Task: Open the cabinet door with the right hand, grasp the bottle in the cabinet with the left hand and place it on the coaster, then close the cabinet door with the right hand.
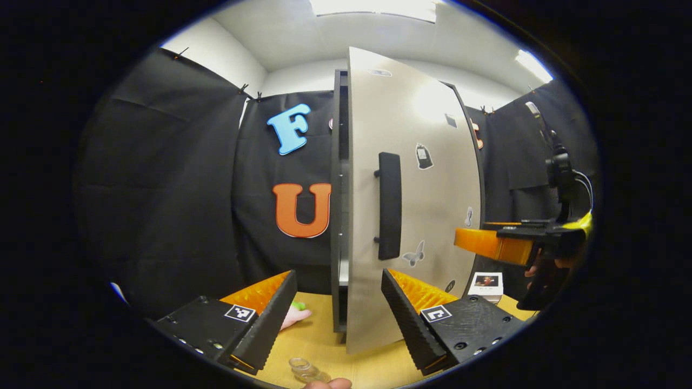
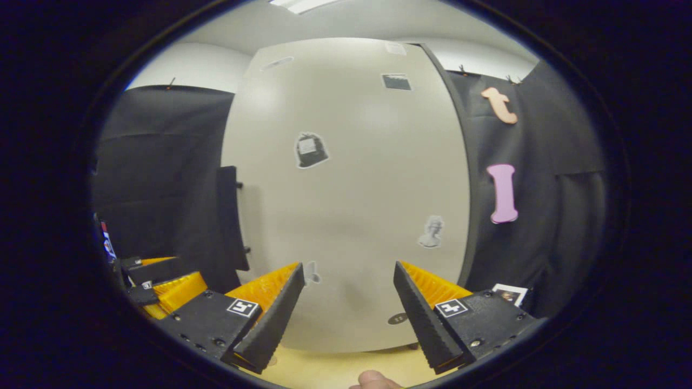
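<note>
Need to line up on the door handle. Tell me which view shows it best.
Left gripper view: the door handle faces the camera, whole, on the cabinet door. The right gripper view catches the handle side-on at the door's left edge.

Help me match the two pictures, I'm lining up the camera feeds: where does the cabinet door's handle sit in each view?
Left gripper view: the handle stands upright just right of centre, on the door, above the left gripper.
Right gripper view: it sits at the door's left edge, left of centre.
Shared landmark: the butterfly sticker low on the door.
</note>
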